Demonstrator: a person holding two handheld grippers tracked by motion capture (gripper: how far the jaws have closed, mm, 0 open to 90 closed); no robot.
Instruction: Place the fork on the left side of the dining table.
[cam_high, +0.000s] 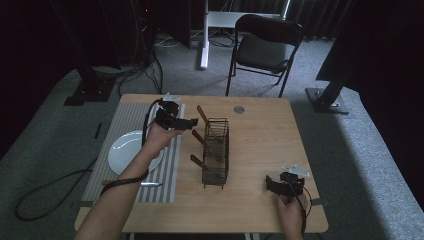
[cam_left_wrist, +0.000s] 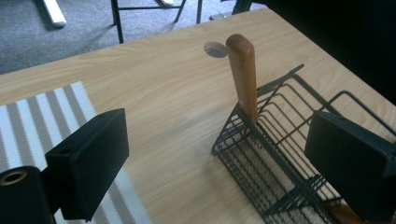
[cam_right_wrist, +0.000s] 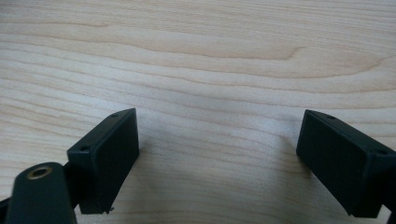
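beside the wire rack (cam_left_wrist: 280, 154), both claws gape empty; lower wooden handles (cam_high: 197, 161) half hidden.

Our forearms are bare, no sleeves. We hold black grippers: the left gripper (cam_high: 192, 121) trails a black cable, the right gripper (cam_high: 270, 185) carries a grey three-cornered plate. Each has blocky jaws, perhaps with small screws.
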